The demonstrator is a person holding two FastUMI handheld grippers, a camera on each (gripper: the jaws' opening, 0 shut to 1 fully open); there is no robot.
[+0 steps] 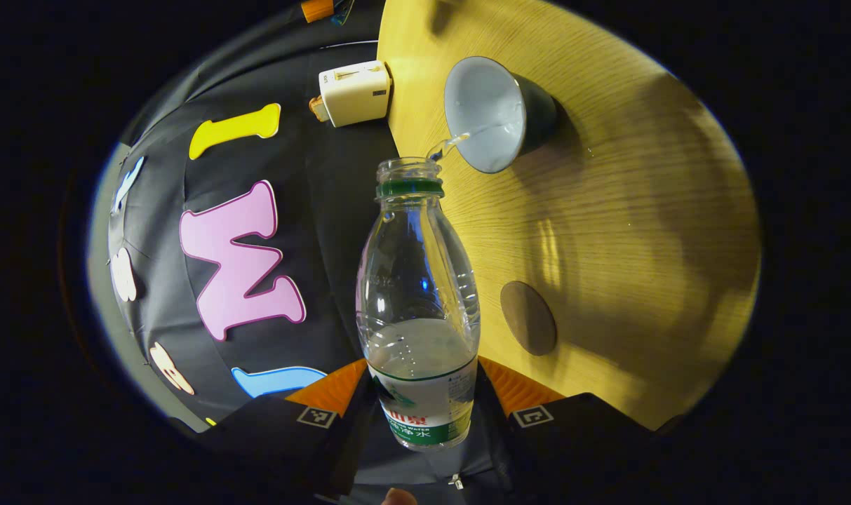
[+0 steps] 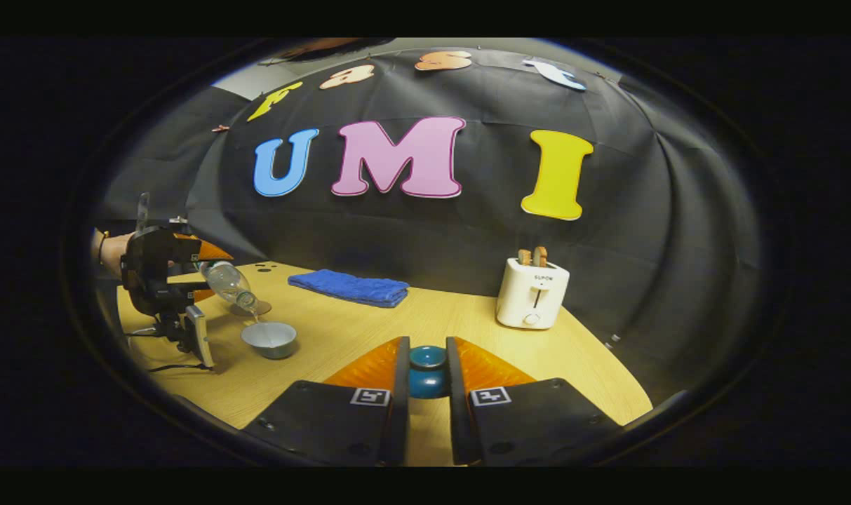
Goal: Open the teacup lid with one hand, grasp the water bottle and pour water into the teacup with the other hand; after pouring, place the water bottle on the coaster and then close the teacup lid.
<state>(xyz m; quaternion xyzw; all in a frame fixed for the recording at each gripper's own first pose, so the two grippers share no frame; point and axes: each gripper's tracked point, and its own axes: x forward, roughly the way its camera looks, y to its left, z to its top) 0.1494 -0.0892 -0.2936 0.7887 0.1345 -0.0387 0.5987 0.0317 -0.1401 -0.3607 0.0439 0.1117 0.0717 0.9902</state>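
Water bottle point(image 1: 418, 308), clamped in left gripper point(image 1: 425, 421) jaws, tipped, thin stream entering teacup point(image 1: 495, 116) at 1 o'clock; right gripper point(image 2: 427, 382) jaws hold lid point(image 2: 427, 372); risk: steeper tilt overshoots rim onto table point(image 1: 607, 224); coaster point(image 1: 528, 318) unused.

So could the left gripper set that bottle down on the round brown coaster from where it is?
Probably yes: the round brown coaster lies bare on the wooden table, beside the tilted clear plastic water bottle.

left view rolled, close; right view level, far; both share teacup point(image 1: 499, 116) point(image 2: 269, 339)
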